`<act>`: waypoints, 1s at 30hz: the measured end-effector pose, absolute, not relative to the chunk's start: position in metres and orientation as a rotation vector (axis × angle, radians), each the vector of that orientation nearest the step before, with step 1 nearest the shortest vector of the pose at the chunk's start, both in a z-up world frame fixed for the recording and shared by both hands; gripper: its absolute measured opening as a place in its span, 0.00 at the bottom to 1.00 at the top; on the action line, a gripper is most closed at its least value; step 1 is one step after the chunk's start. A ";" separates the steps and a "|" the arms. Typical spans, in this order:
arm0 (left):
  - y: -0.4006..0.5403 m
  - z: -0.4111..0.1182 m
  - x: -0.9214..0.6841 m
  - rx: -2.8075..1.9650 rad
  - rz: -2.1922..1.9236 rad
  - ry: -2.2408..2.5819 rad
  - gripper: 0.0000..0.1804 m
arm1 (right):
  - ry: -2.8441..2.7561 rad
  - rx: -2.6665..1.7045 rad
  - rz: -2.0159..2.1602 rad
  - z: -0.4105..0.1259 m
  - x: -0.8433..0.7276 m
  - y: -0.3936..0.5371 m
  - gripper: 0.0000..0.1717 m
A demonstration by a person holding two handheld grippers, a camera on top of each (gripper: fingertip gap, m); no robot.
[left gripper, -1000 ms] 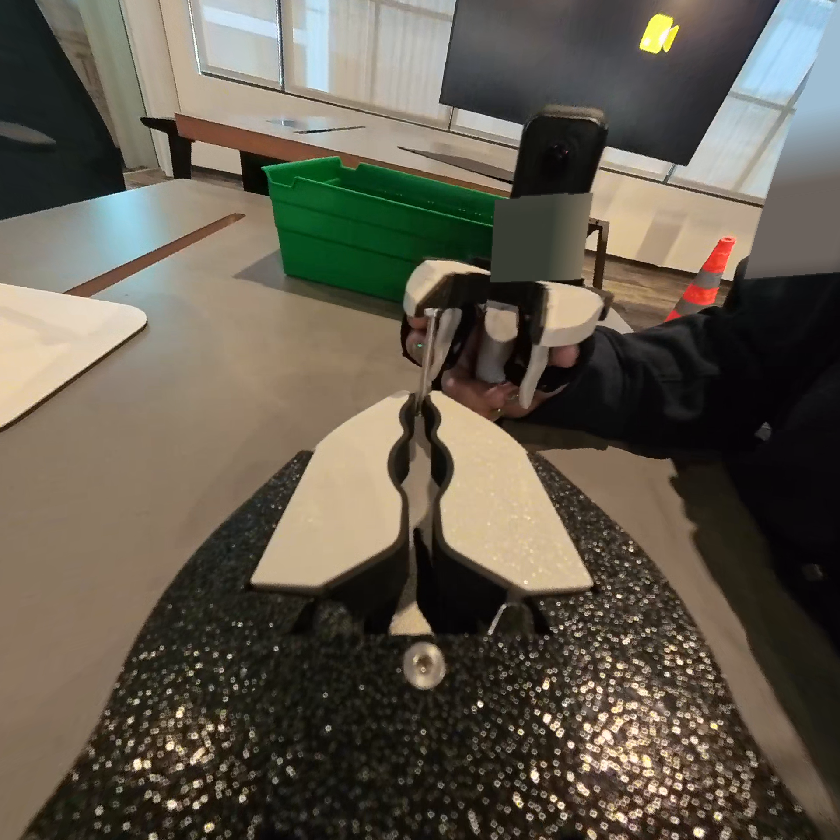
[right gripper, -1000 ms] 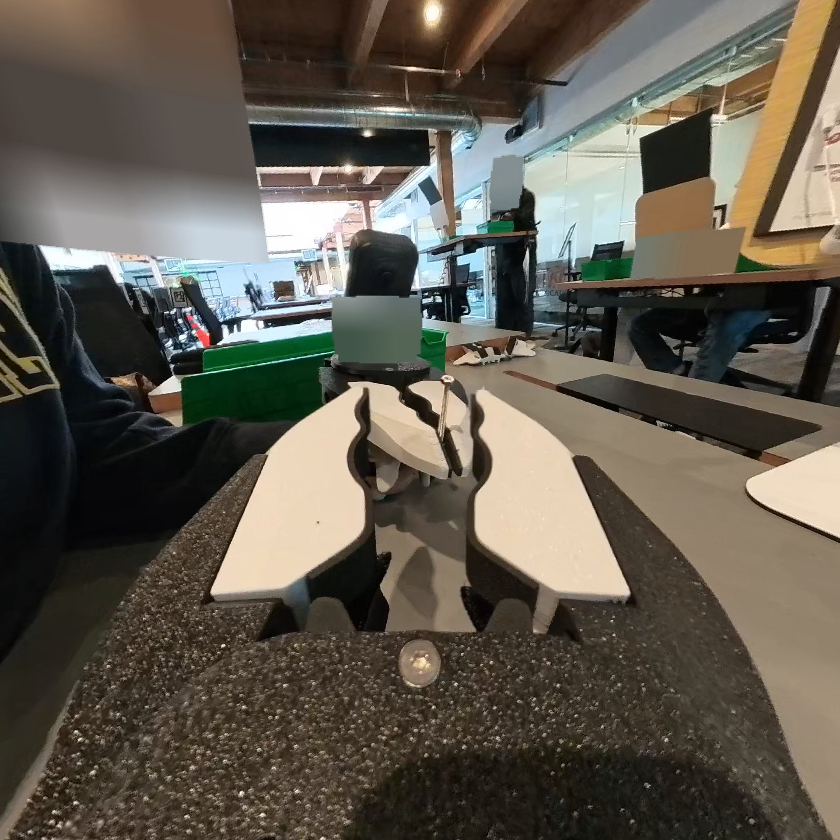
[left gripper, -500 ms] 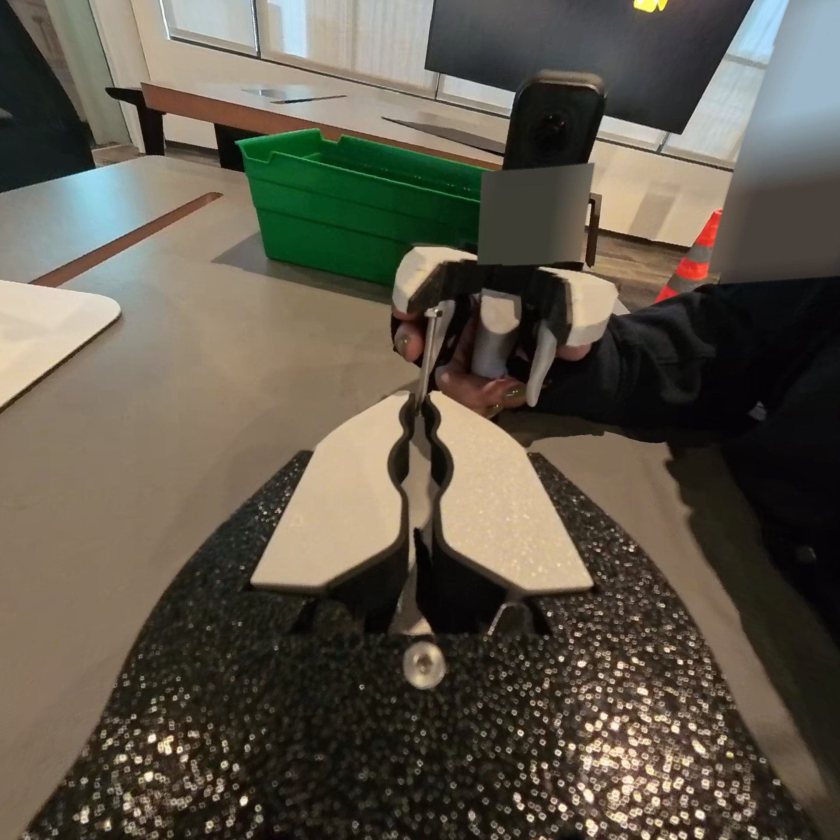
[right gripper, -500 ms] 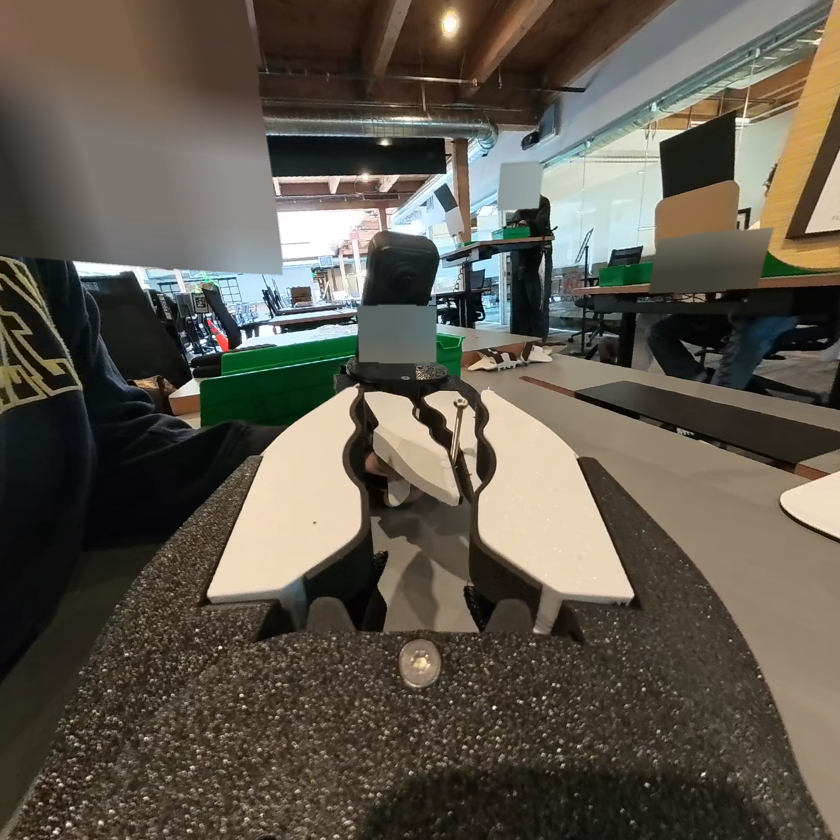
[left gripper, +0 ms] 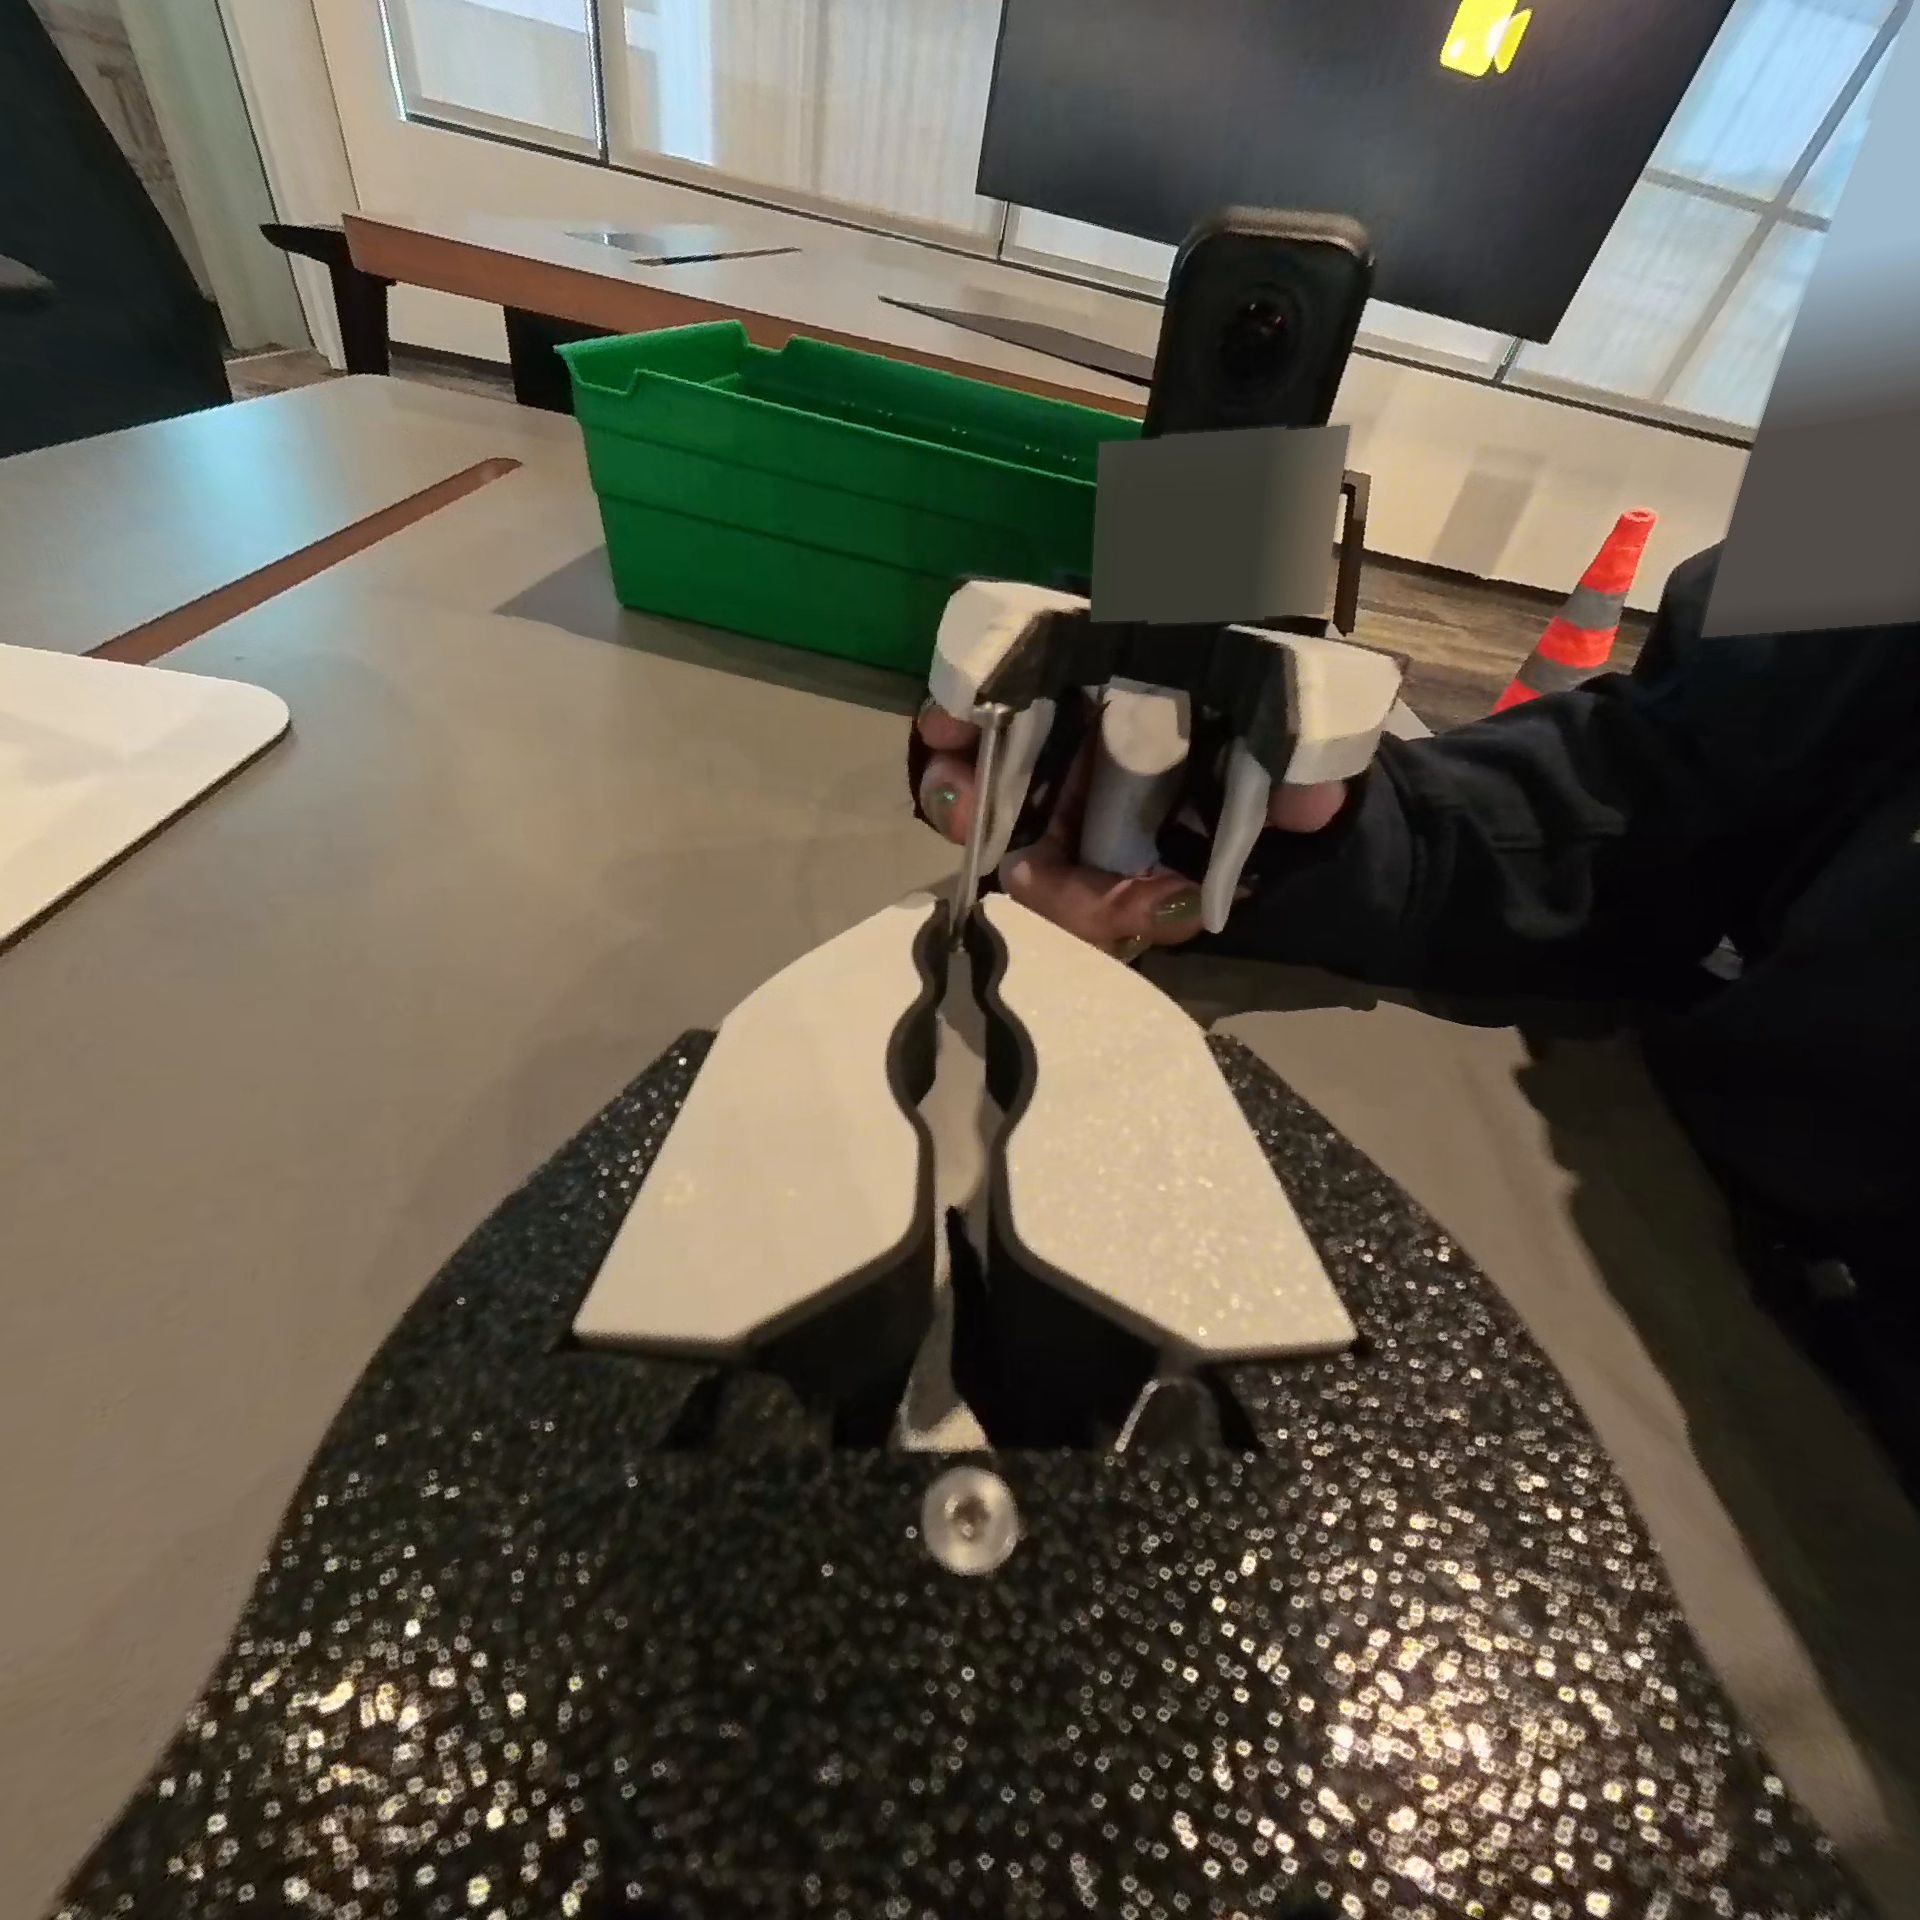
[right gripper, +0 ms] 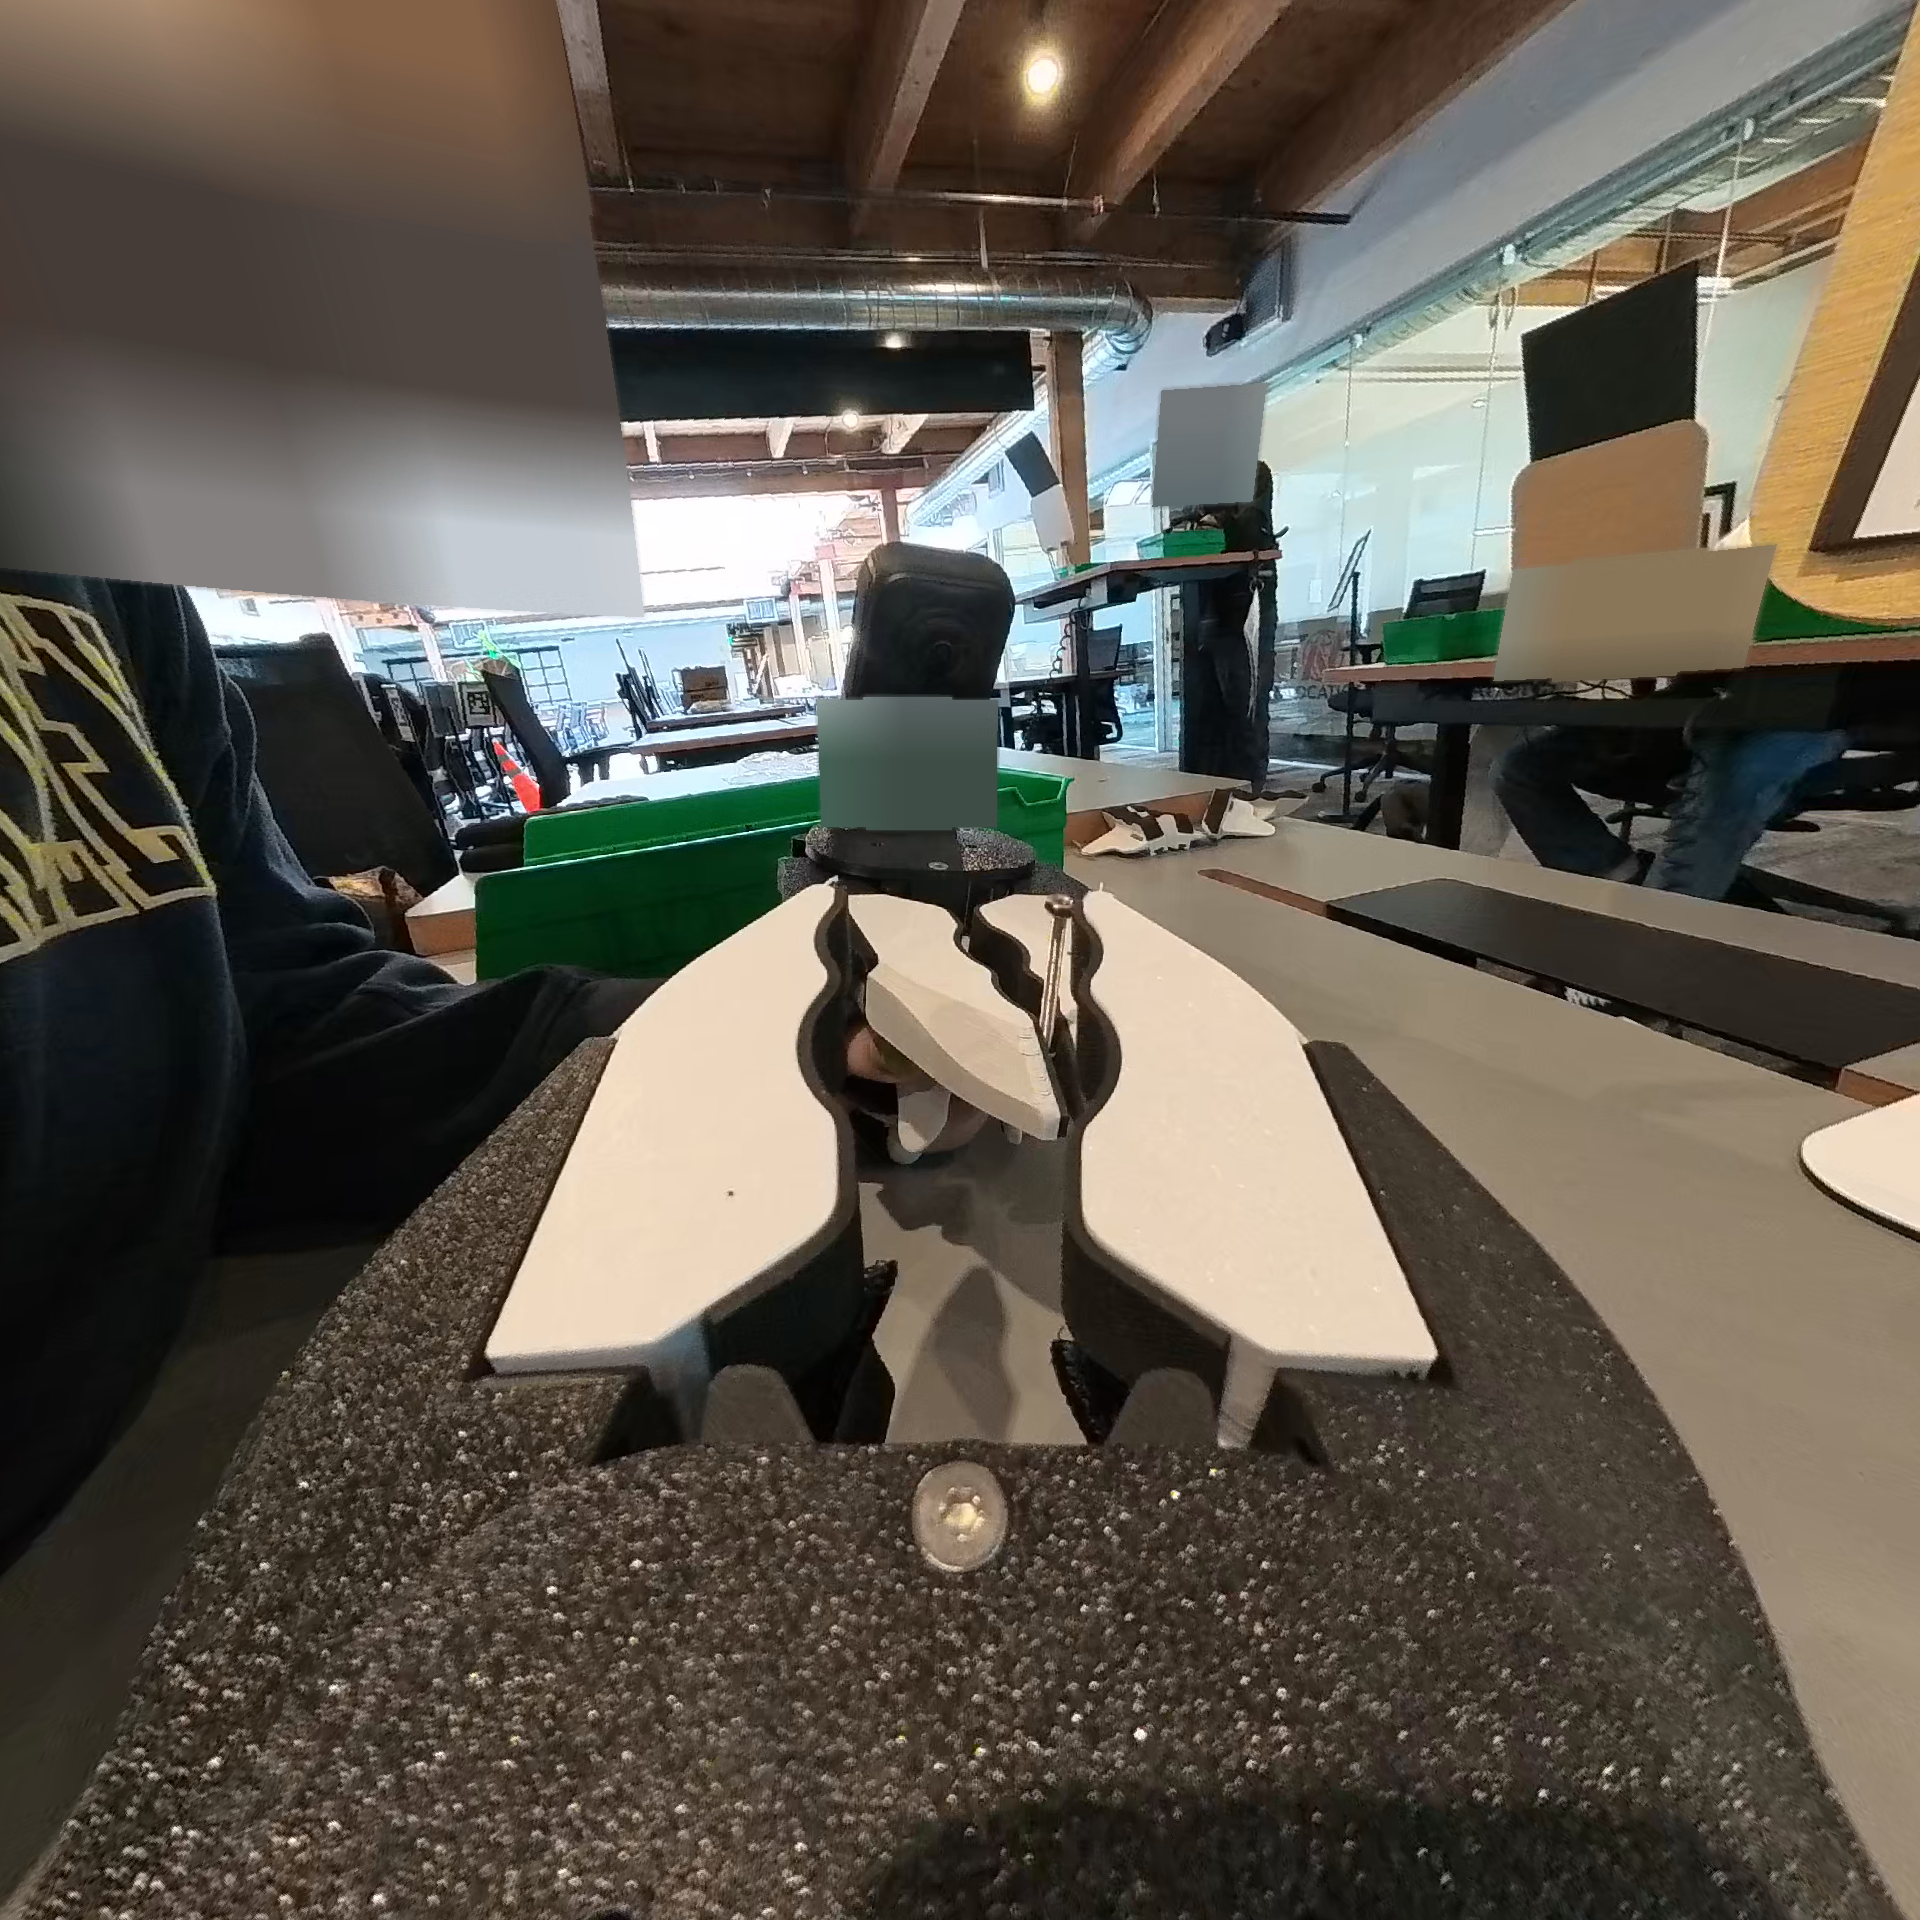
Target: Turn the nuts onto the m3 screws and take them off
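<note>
Grey surface (left gripper: 436,790), tall windows (left gripper: 790,104), dark screen (left gripper: 1299,125), wooden ceiling beams (right gripper: 894,94), metal duct (right gripper: 873,296), desks (right gripper: 1558,675), office chairs (right gripper: 530,727)

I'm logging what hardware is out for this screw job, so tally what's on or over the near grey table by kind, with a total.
Grippers: 2, left and right
Screws: 1, long screw upright in the left gripper's closed fingertips
Green bins: 1, green bin
White boards: 1, white board
Nuts: 0 visible
Total: 5
</note>
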State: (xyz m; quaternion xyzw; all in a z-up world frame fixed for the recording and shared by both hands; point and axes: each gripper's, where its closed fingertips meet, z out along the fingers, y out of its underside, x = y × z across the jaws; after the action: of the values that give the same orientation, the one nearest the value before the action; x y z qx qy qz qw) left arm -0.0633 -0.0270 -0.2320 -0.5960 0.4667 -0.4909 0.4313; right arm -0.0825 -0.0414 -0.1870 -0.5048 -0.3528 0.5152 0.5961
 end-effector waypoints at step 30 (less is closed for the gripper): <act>-0.027 -0.233 -0.063 -1.492 -1.220 1.170 0.02 | -0.808 -1.178 1.174 -0.187 -0.079 -0.040 0.19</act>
State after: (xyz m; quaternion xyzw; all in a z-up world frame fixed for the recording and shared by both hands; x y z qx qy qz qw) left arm -0.0625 -0.0269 -0.2329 -0.5976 0.4687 -0.4889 0.4292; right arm -0.0789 -0.0403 -0.1872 -0.5086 -0.3487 0.5067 0.6024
